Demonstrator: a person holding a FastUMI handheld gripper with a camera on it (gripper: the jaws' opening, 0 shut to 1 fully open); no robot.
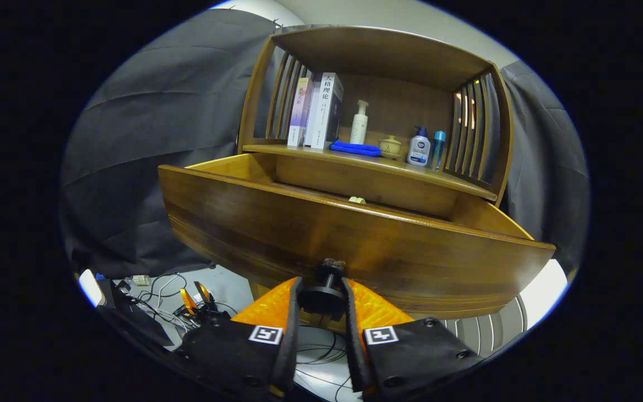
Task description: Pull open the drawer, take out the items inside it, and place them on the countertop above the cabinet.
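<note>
Dark cloth hangs behind a wooden cabinet [377,111] whose counter [366,161] carries a row of things: upright books [318,110], a white pump bottle [359,123], a folded blue cloth [355,148], a small lidded cup [390,146], a second pump bottle [419,148] and a blue-capped bottle [438,149]. Below the counter we see the drawer [349,234] pulled well out toward us. A small pale item [357,200] just peeks over the drawer's front edge; we cannot tell what it is. Our gripper [322,298] is closed on the drawer's dark knob [324,285], both fingers pressing its sides. Cables [159,296] lie on the floor beyond the fingers.
</note>
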